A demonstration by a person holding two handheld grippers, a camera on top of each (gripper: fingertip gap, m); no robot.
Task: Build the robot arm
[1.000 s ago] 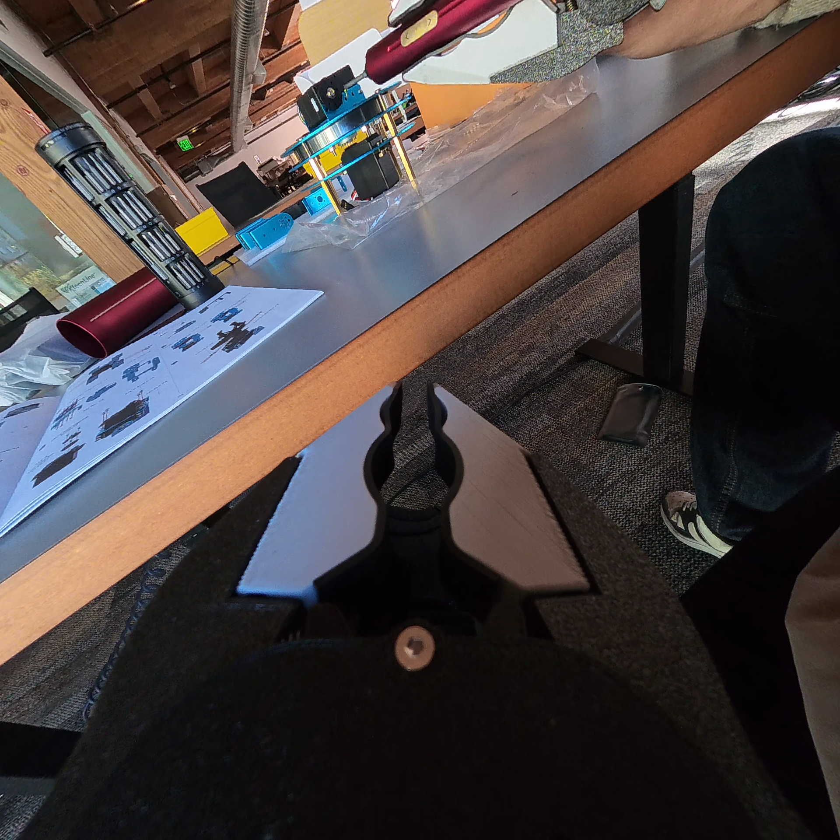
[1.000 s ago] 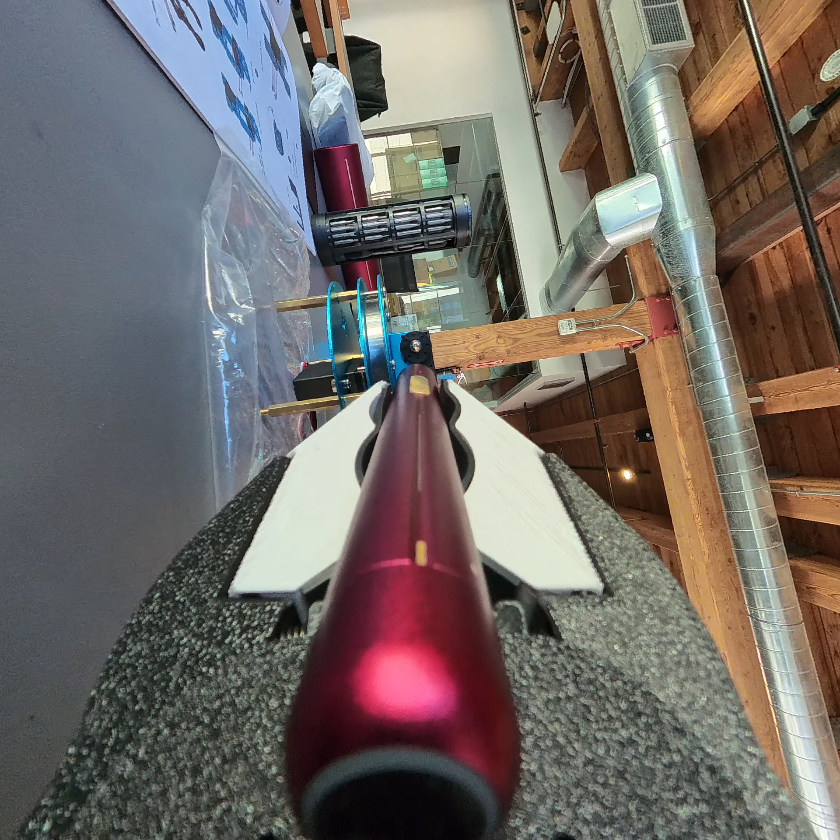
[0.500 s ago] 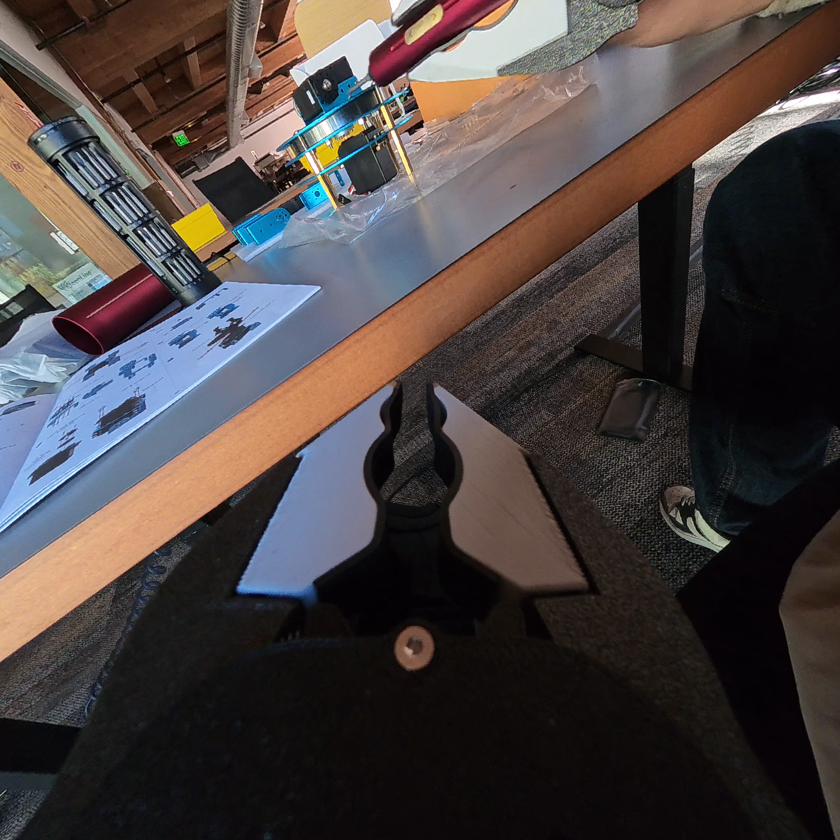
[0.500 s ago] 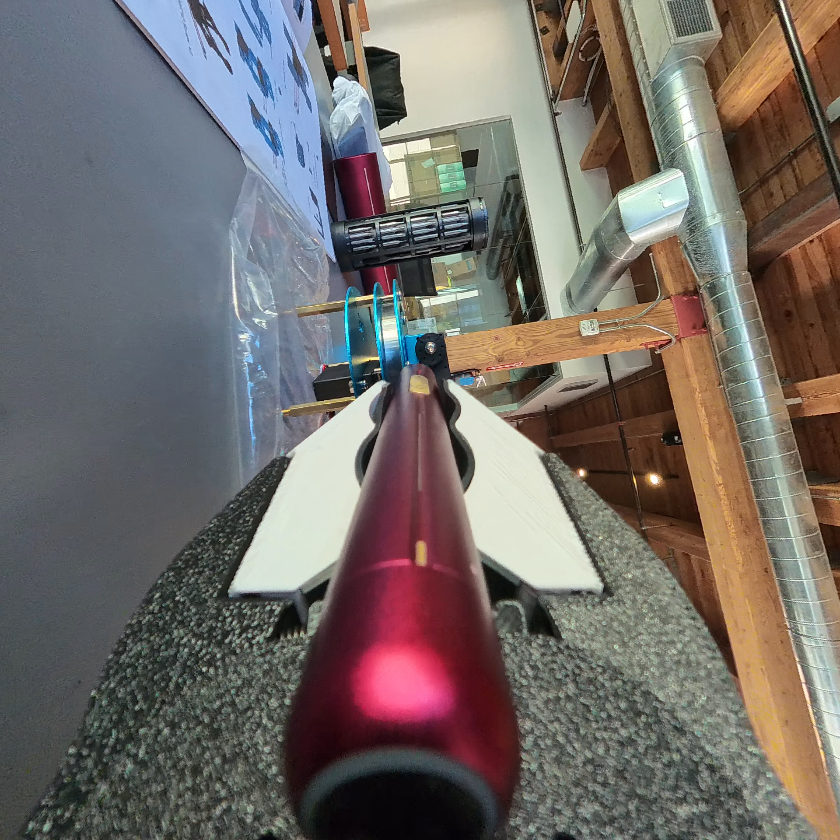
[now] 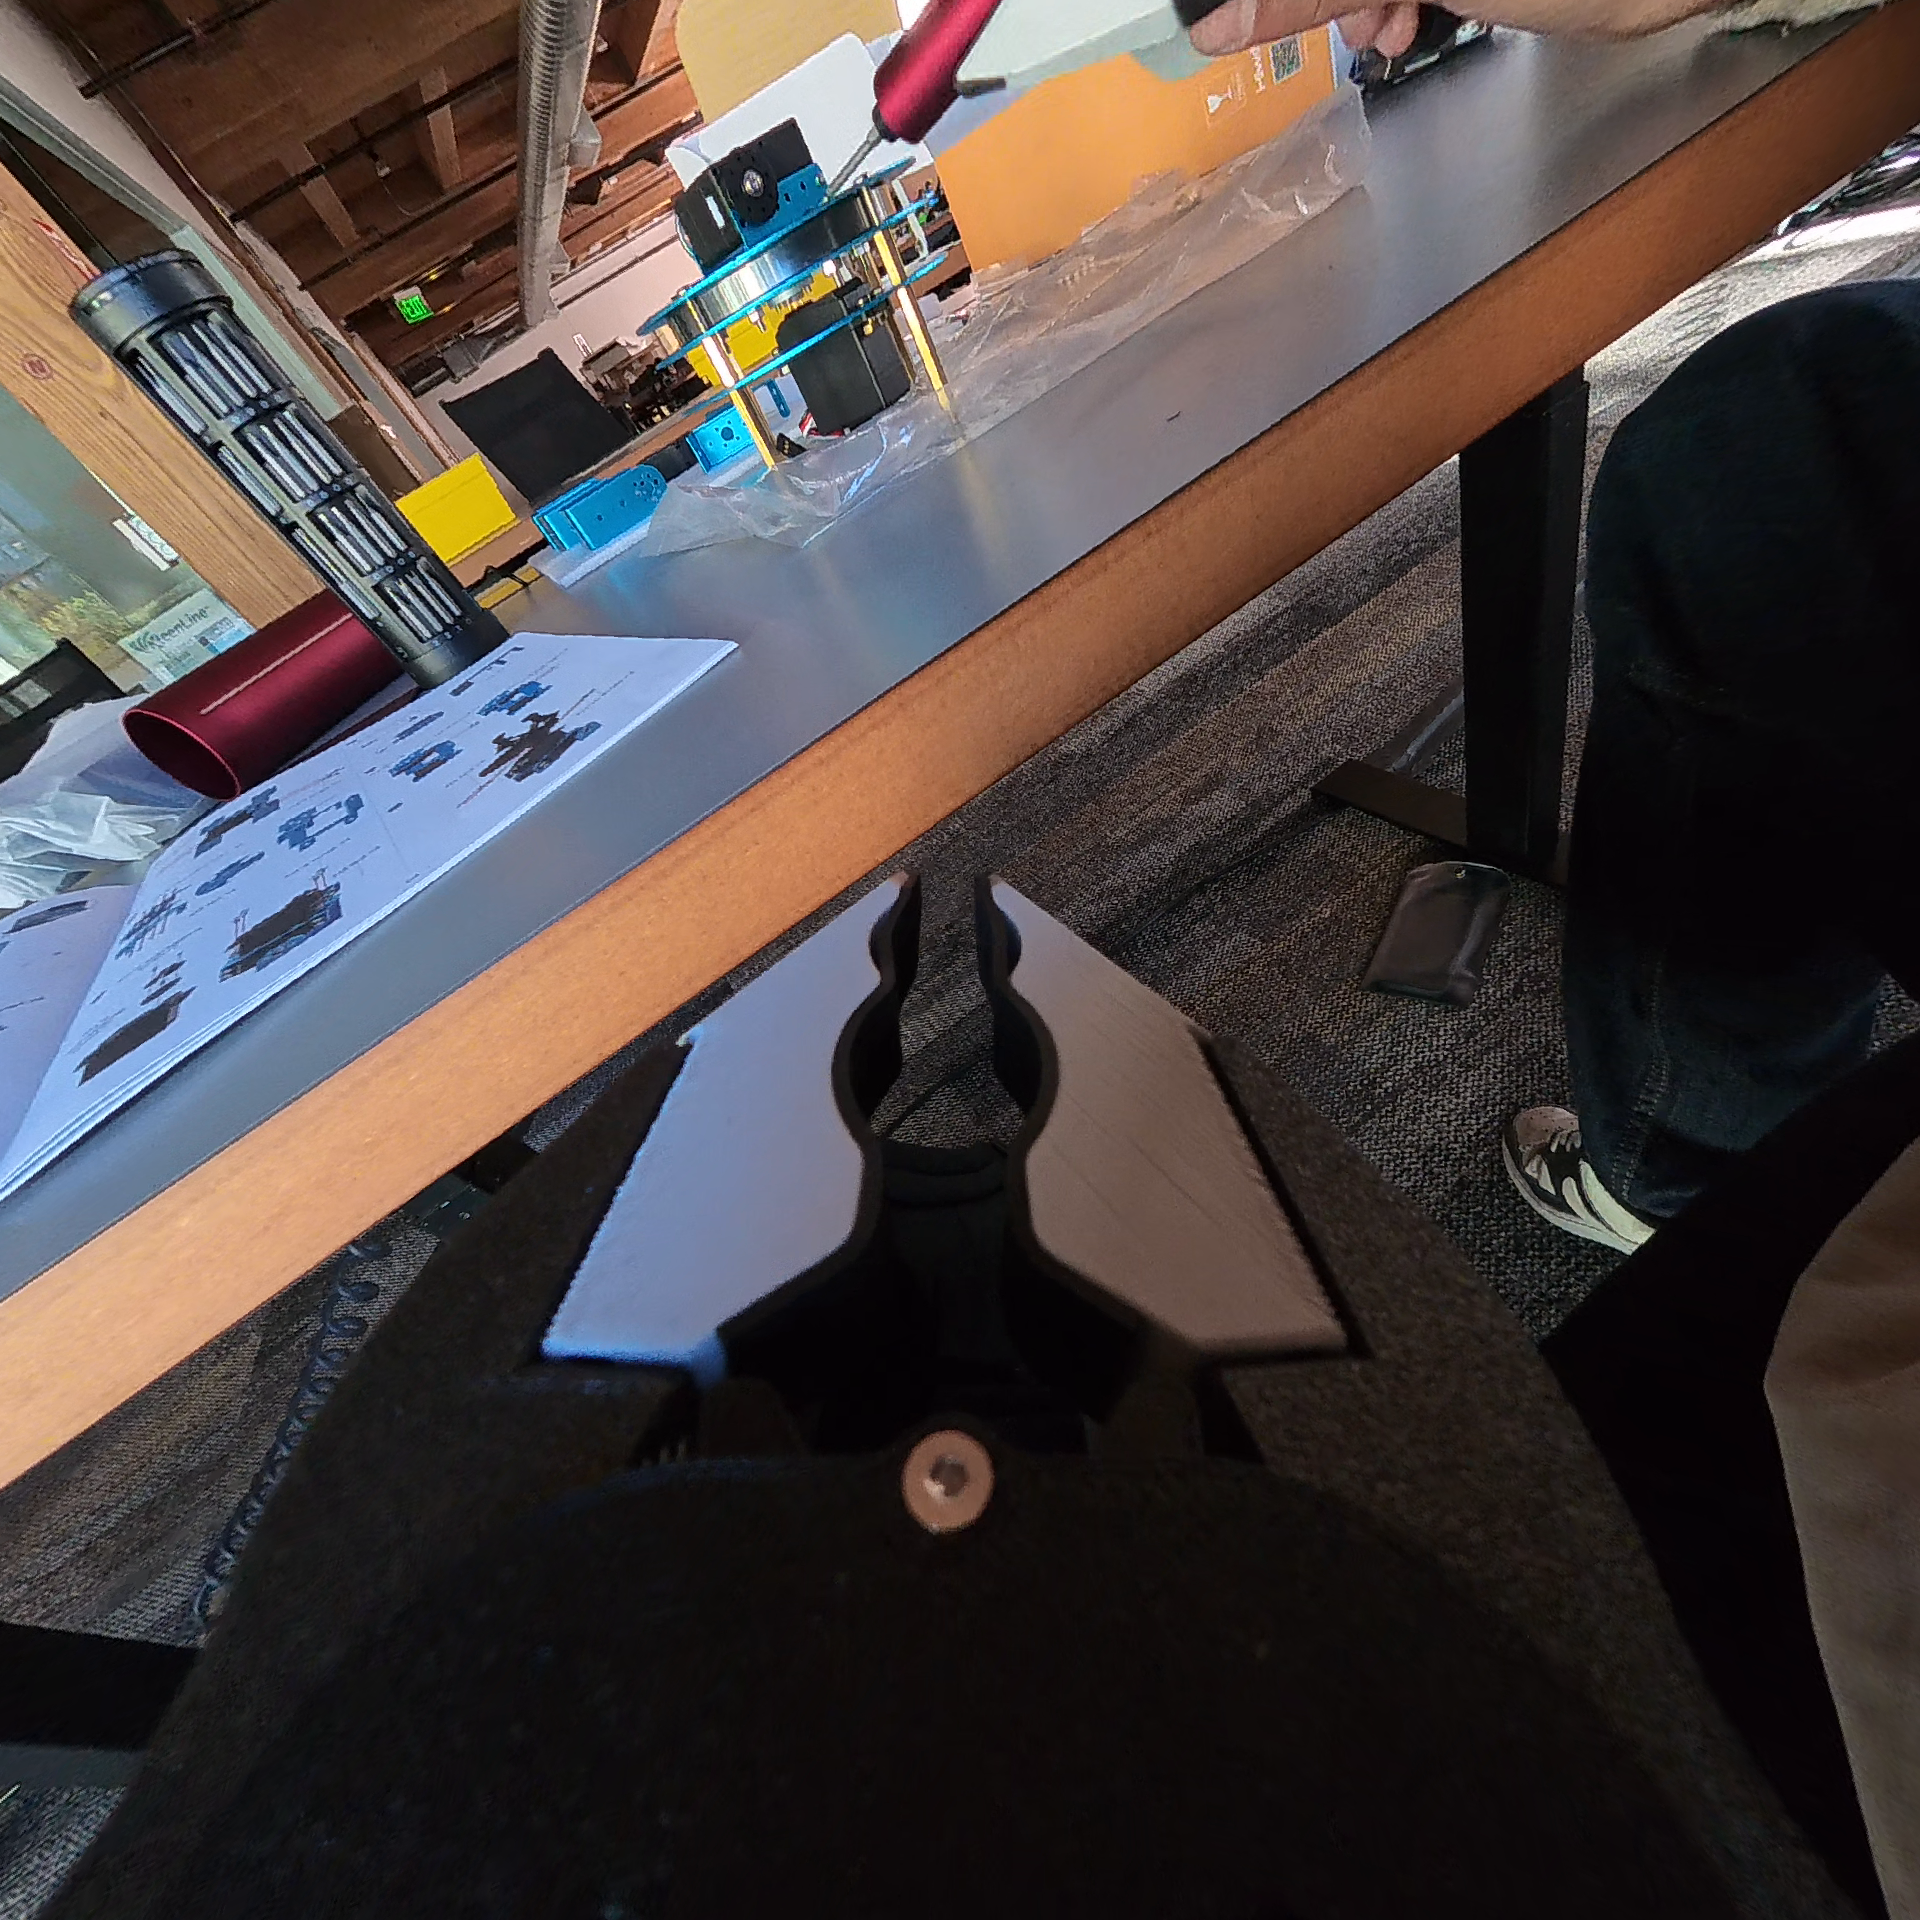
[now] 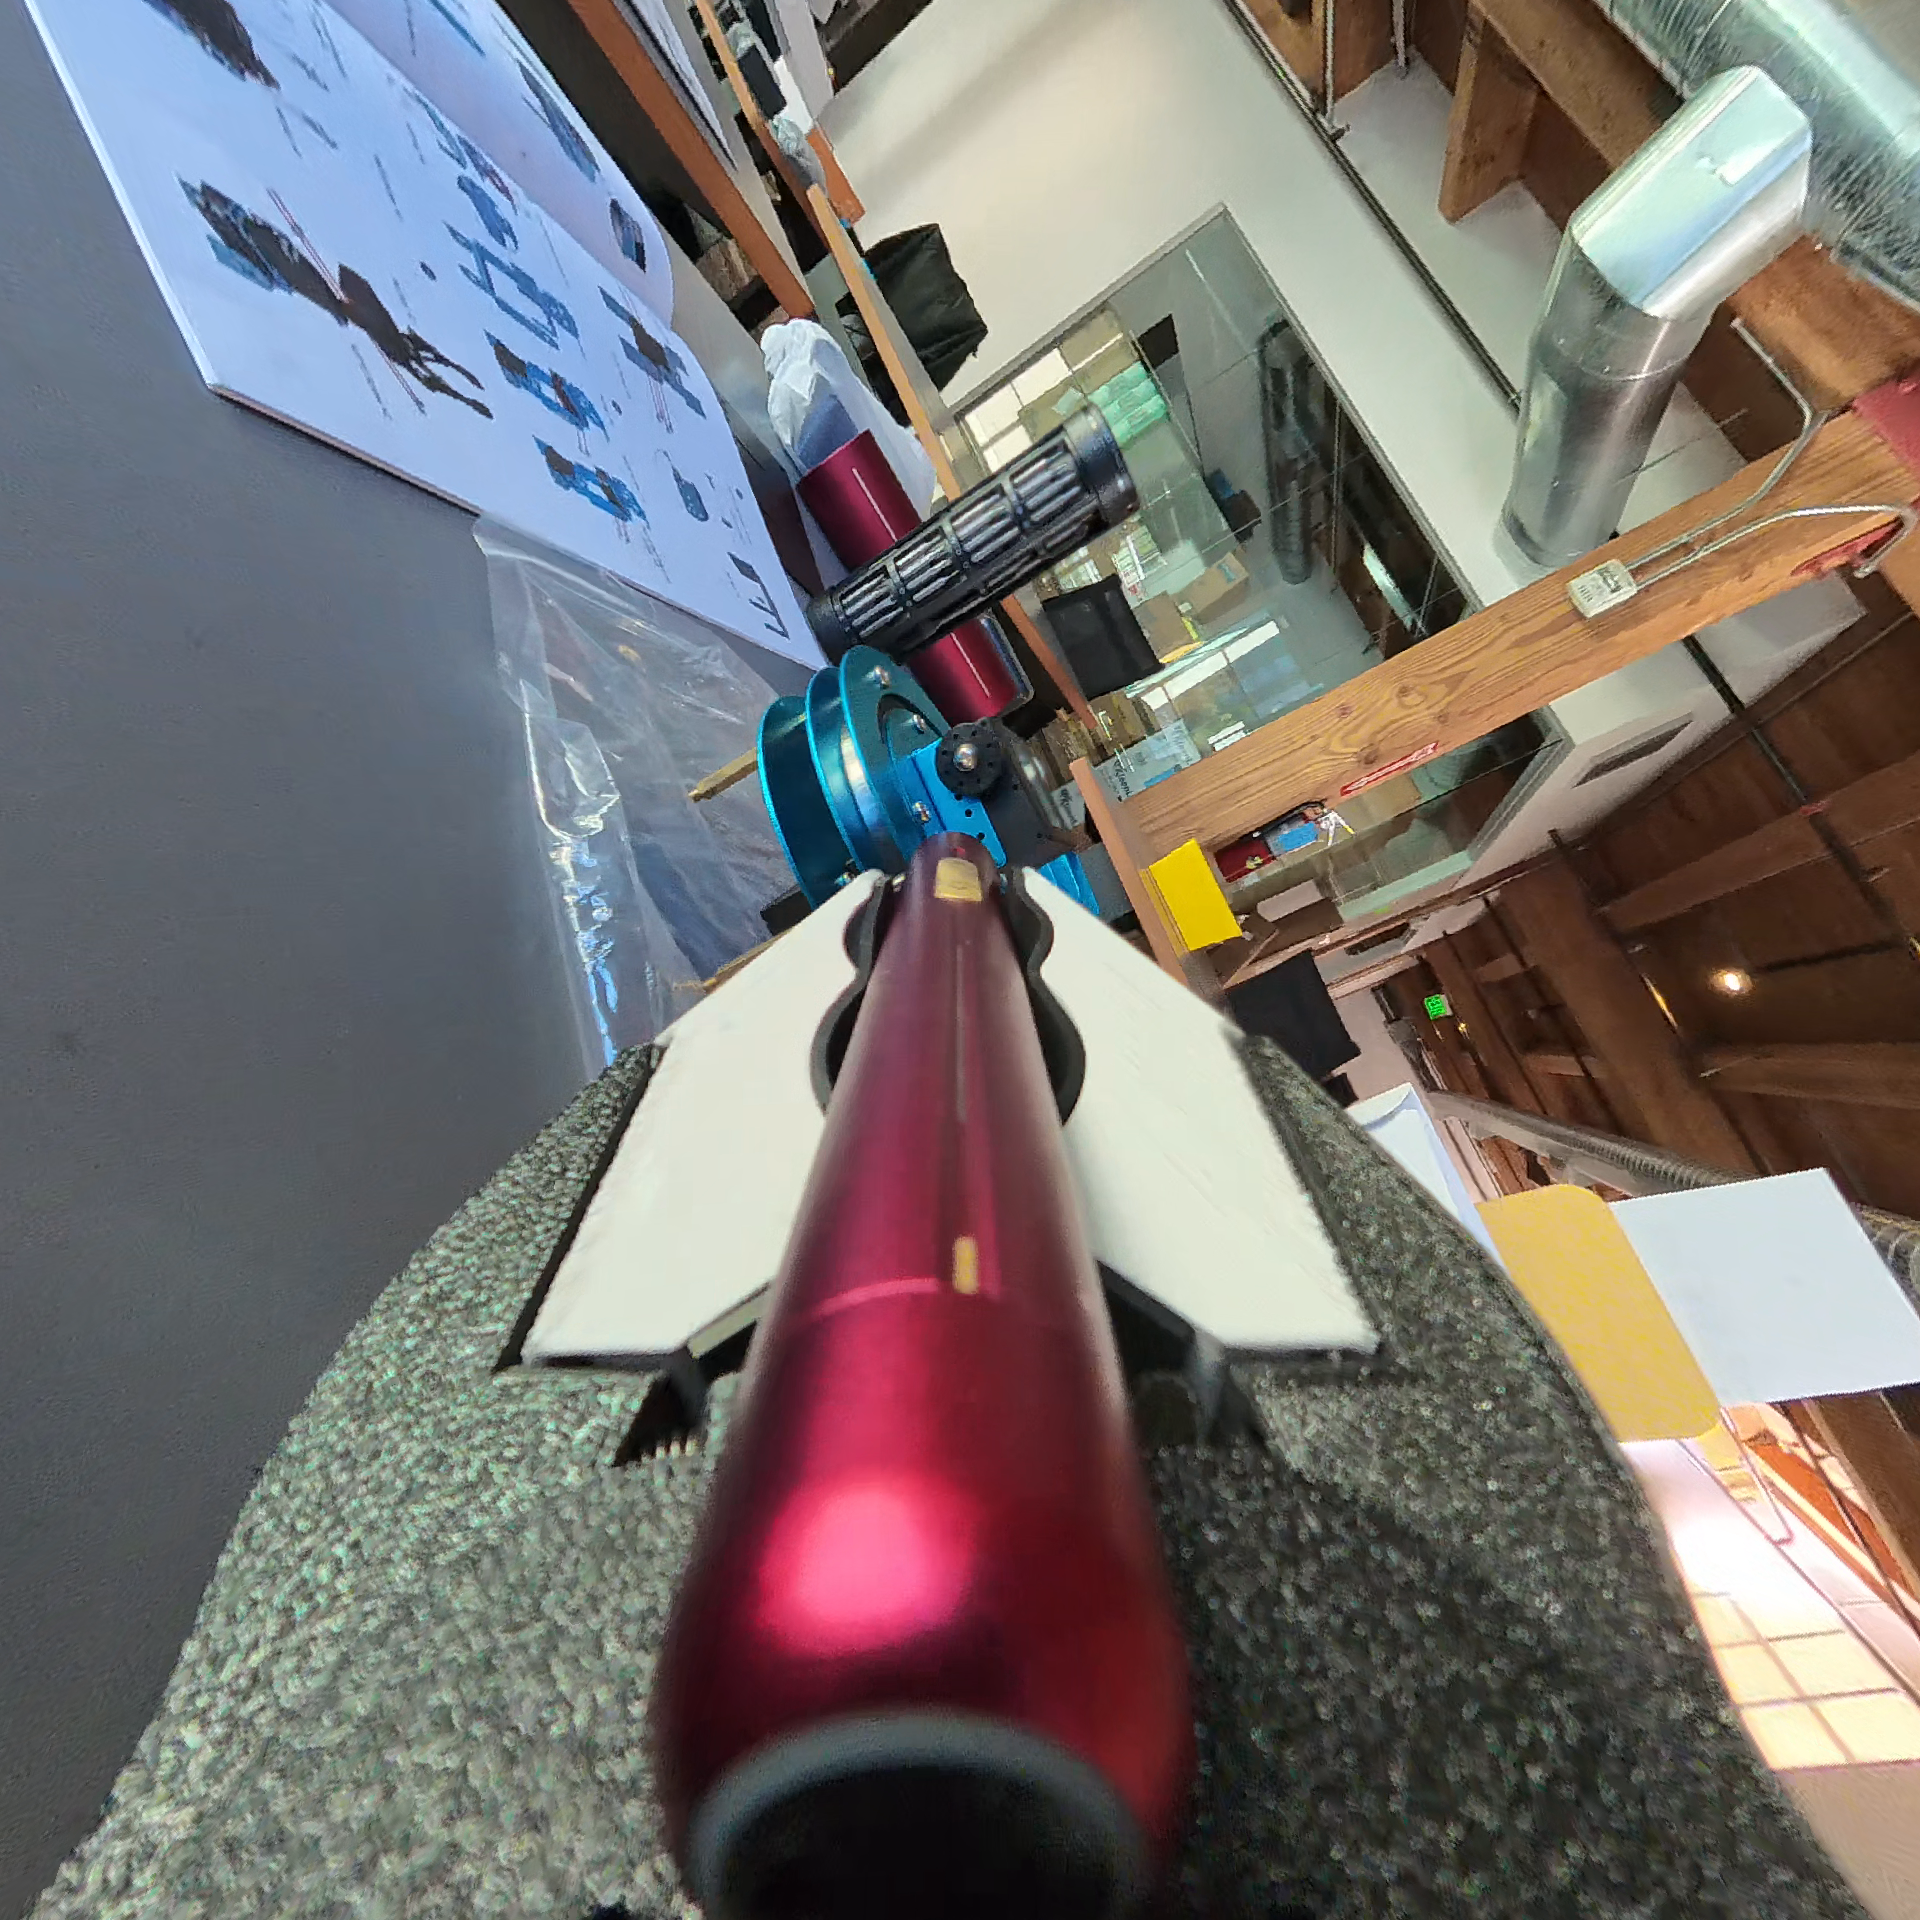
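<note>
My right gripper point(image 6: 951, 883) is shut on a dark red electric screwdriver point(image 6: 935, 1299), which runs along its fingers. The screwdriver's tip points down at the top of a blue metal assembly point(image 6: 883, 769) with round plates, brass standoffs and a black servo. In the left wrist view the screwdriver point(image 5: 925, 62) angles down onto that assembly point(image 5: 800, 281). My left gripper point(image 5: 945, 894) is below the table's wooden edge point(image 5: 727, 883), over the carpet. Its jaws stand nearly together with a narrow gap and hold nothing.
On the grey table lie an open instruction booklet point(image 5: 343, 821), a black bit holder standing upright point(image 5: 281, 468), a red tube point(image 5: 249, 707), clear plastic bags point(image 5: 1091, 301), loose blue brackets point(image 5: 613, 509) and an orange box point(image 5: 1122, 135). A person's leg point(image 5: 1745, 727) and a table leg point(image 5: 1517, 634) stand at right. Across from one pair of fingers to the other is roughly 25 centimetres.
The right gripper has swung round and tilted, bringing the screwdriver tip down onto the top of the blue assembly. The left gripper has stayed still below the table edge.
</note>
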